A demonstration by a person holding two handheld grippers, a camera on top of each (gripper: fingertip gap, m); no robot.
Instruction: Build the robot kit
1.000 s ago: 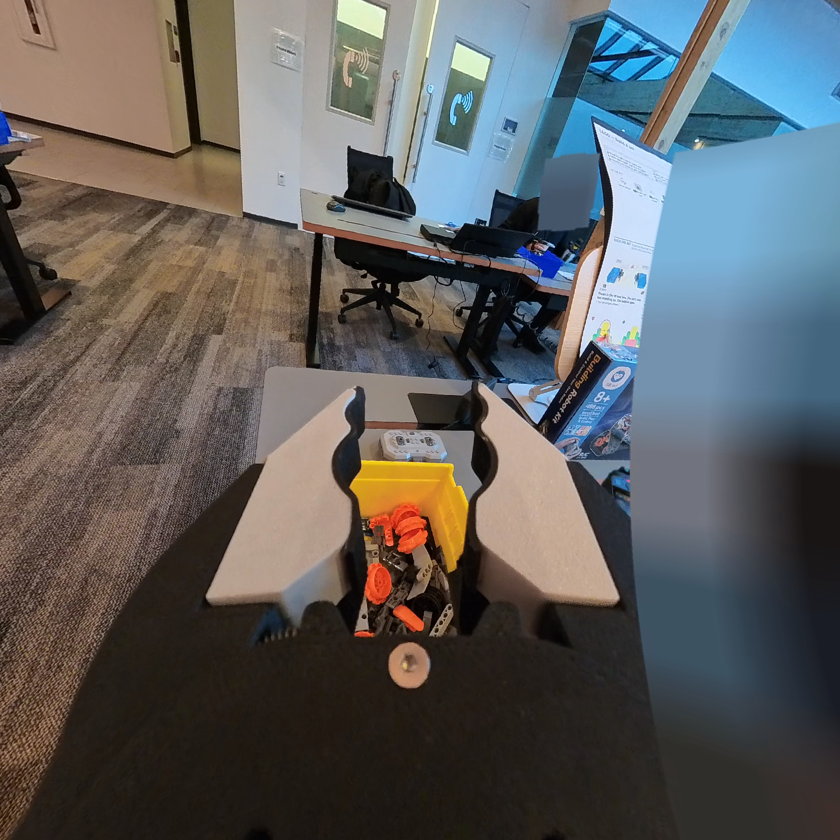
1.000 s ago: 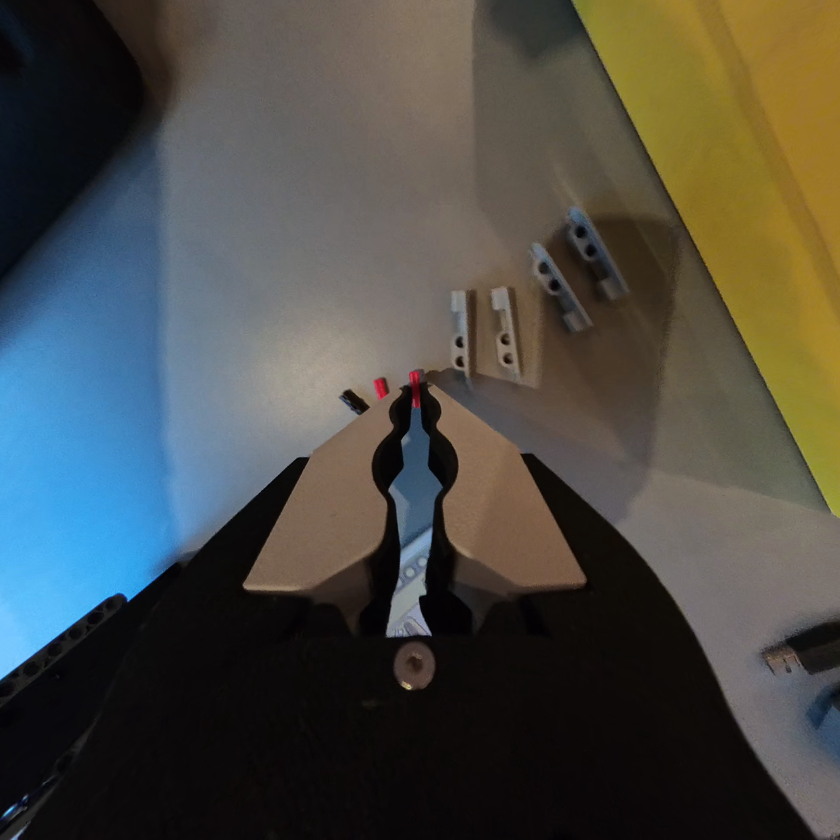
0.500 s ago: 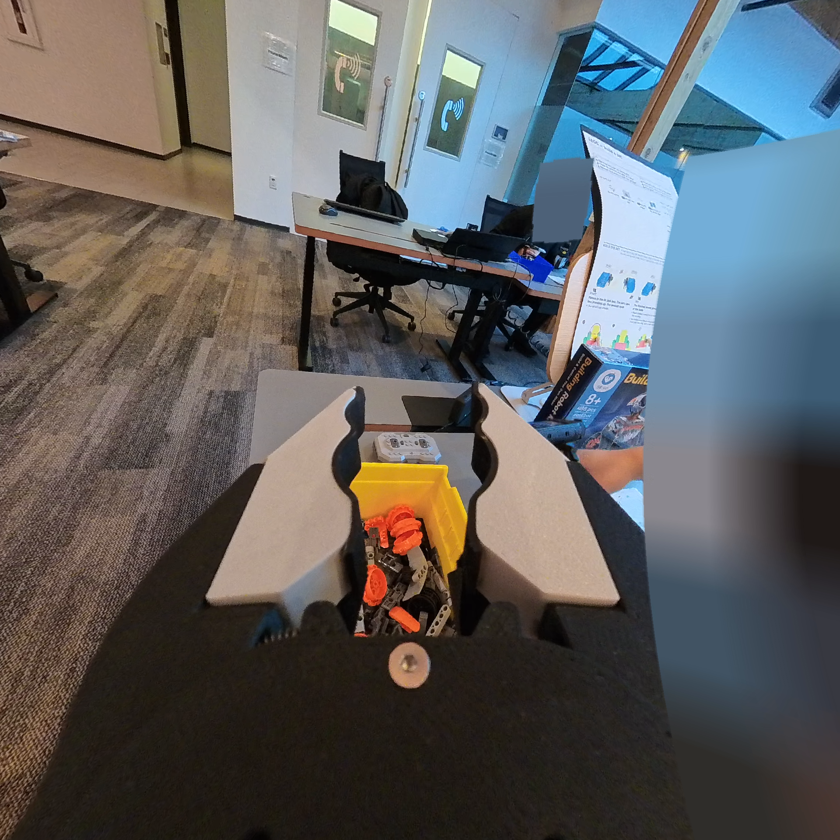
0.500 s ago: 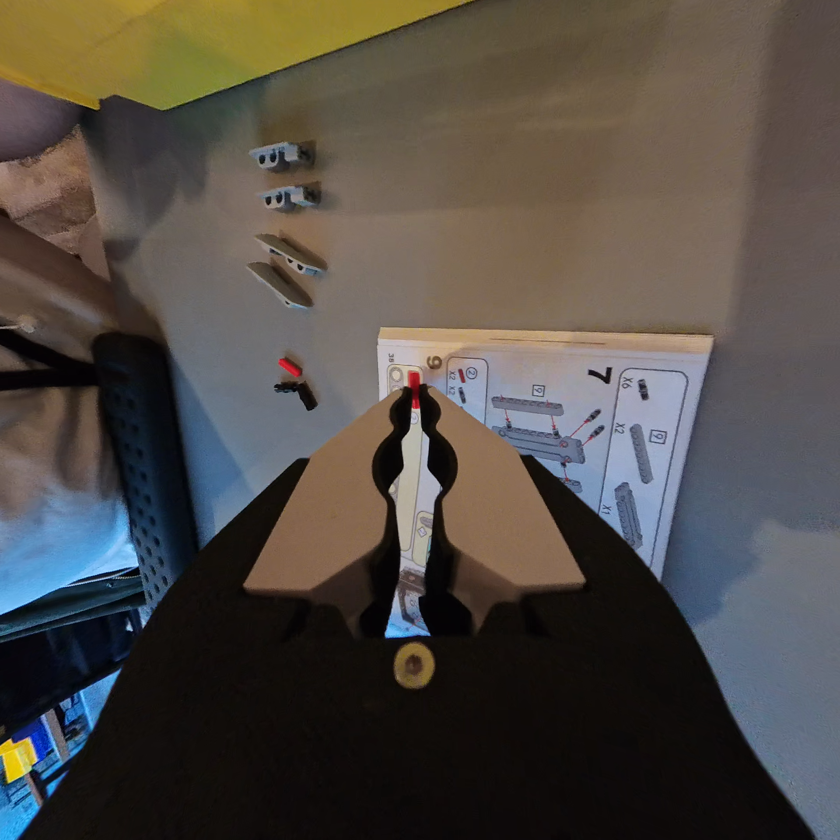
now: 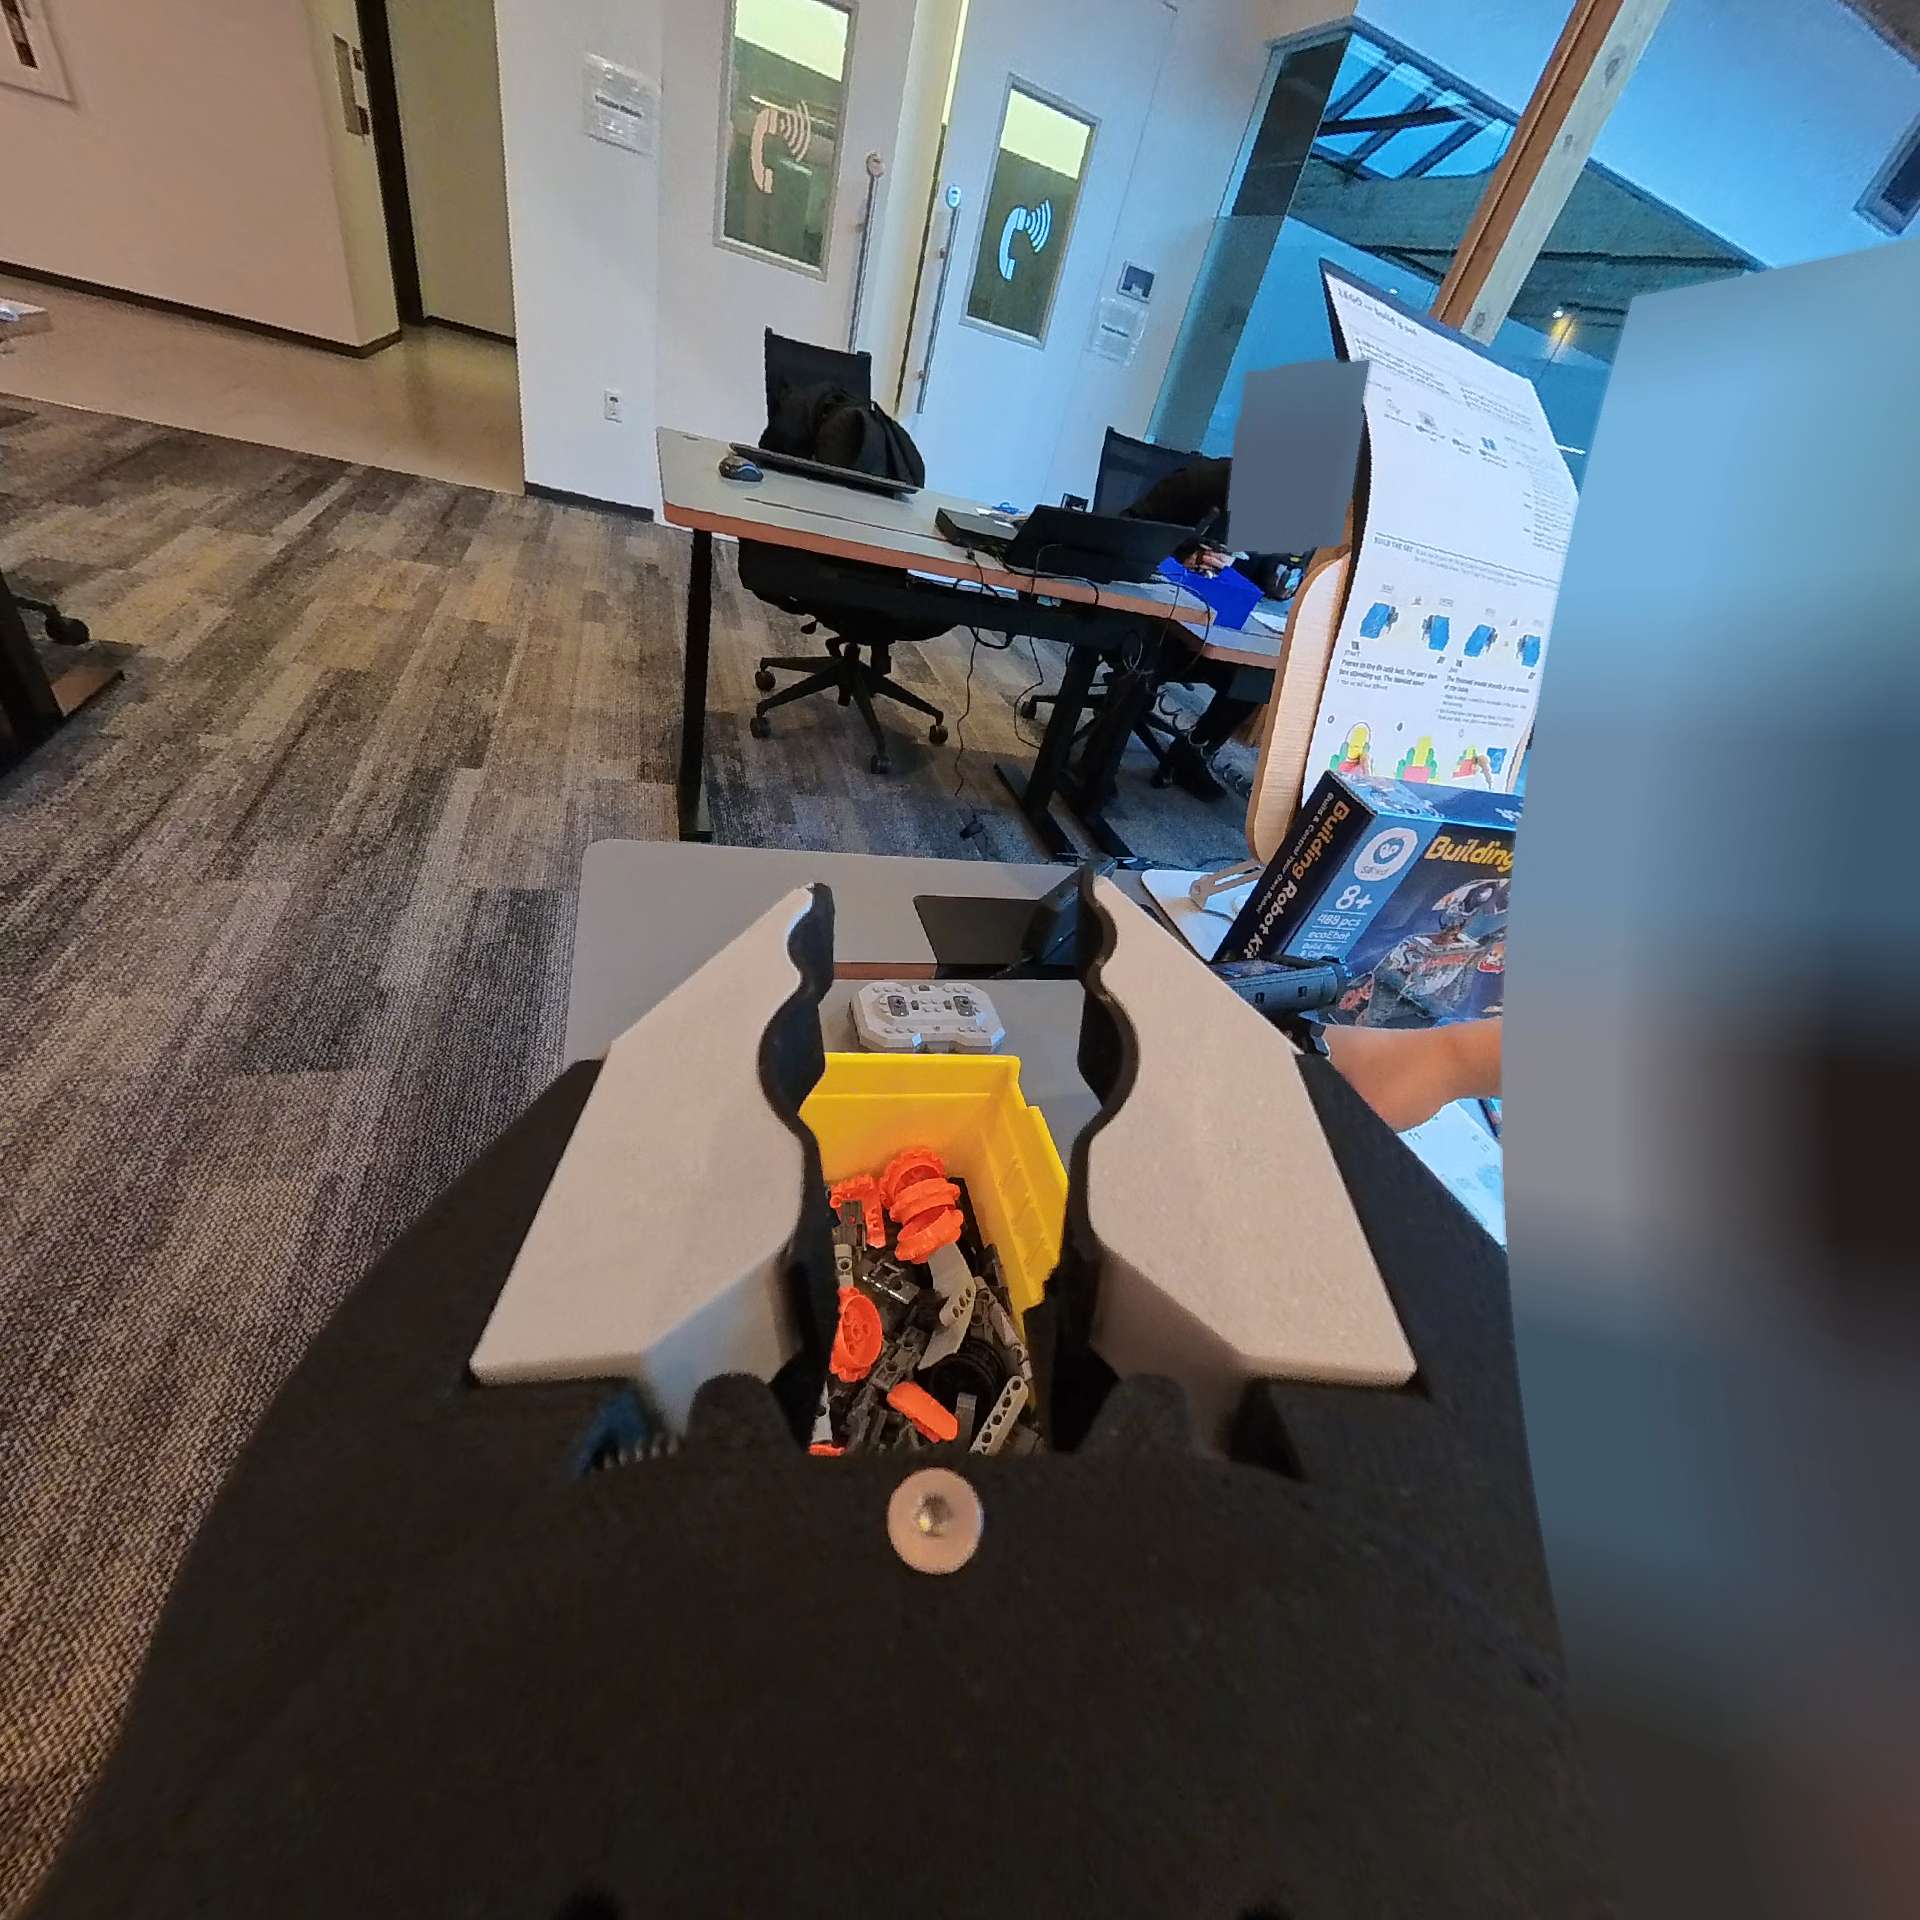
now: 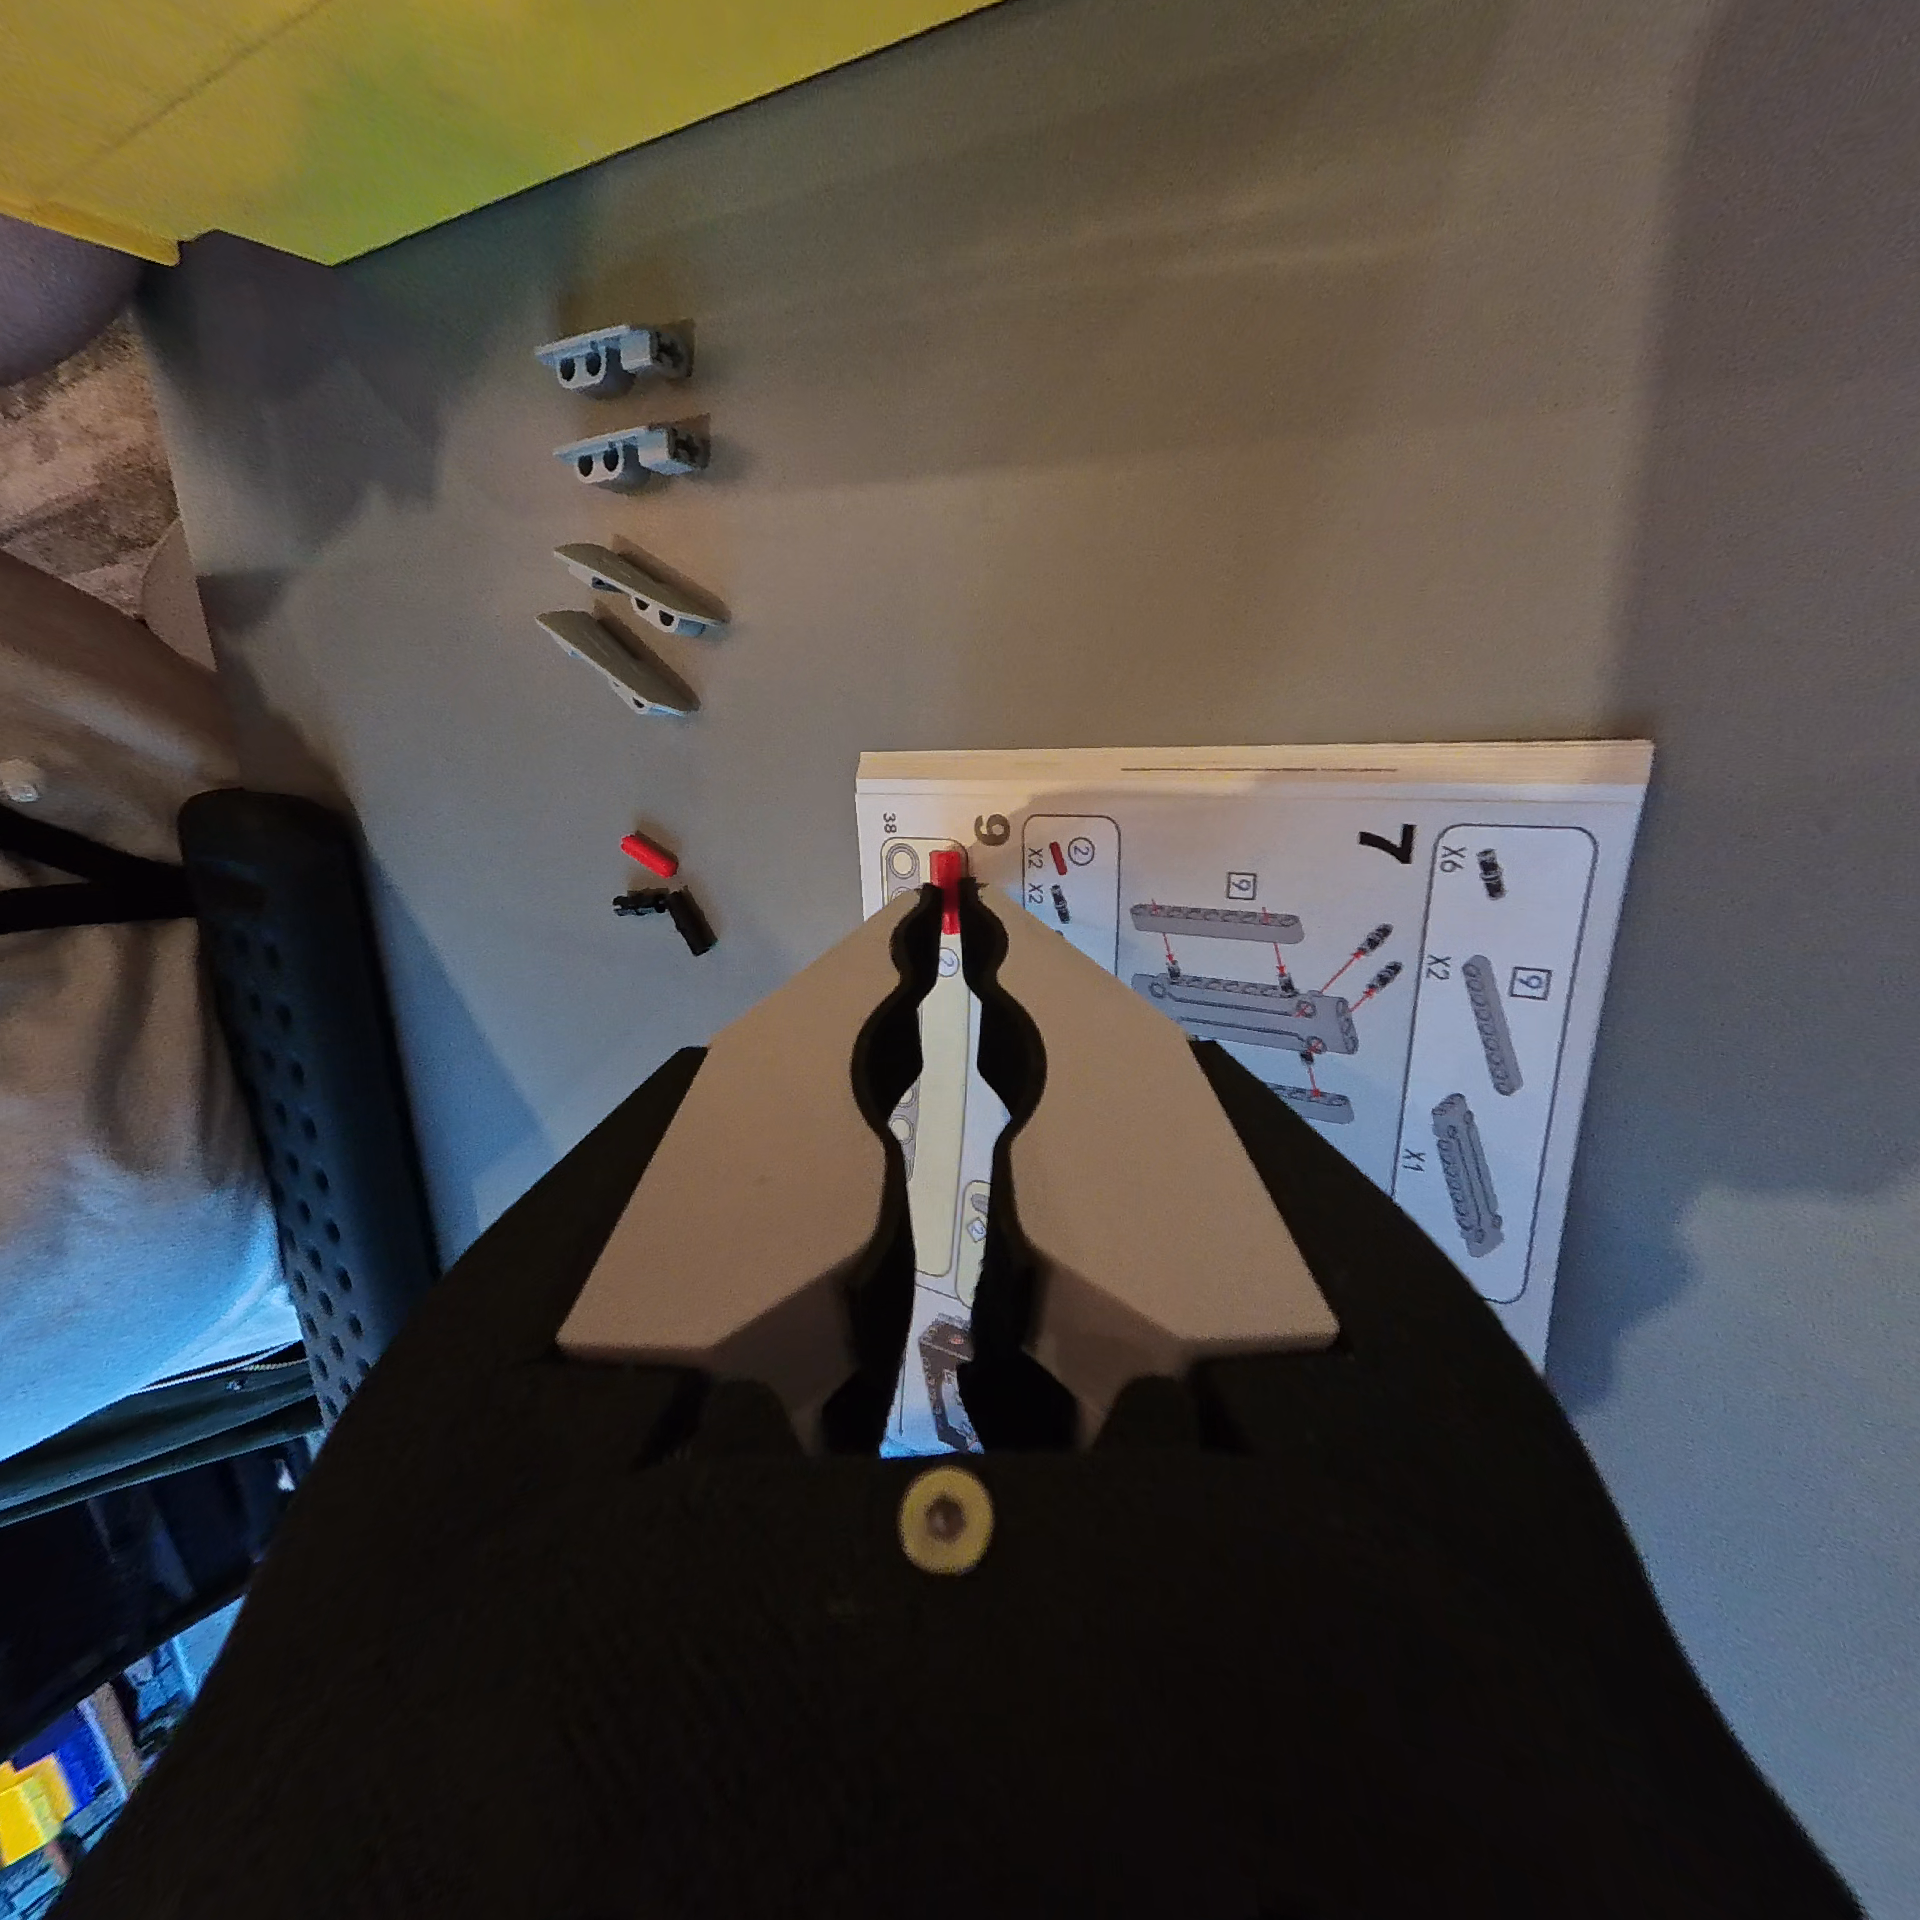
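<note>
We worked at a grey table (image 6: 1195, 436) in an open office with patterned carpet (image 5: 260, 779) and desks (image 5: 883, 520) behind. Our right gripper (image 6: 945, 894) had its jaws clamped on a small red pin (image 6: 943, 875), held above the near-left corner of an open instruction booklet (image 6: 1455, 1039) lying on the table. Left of it on the table lay a second red pin (image 6: 648, 854), two black pins (image 6: 670, 912) touching each other, and four grey parts (image 6: 629, 520) in a column. Our left gripper (image 5: 951, 914) hovered with jaws apart, empty, above a yellow bin (image 5: 997, 1132) of orange and grey pieces (image 5: 914, 1288). Beyond the bin sat a grey block (image 5: 927, 1014), and a blue box (image 5: 1382, 904) stood toward the table's right edge.
</note>
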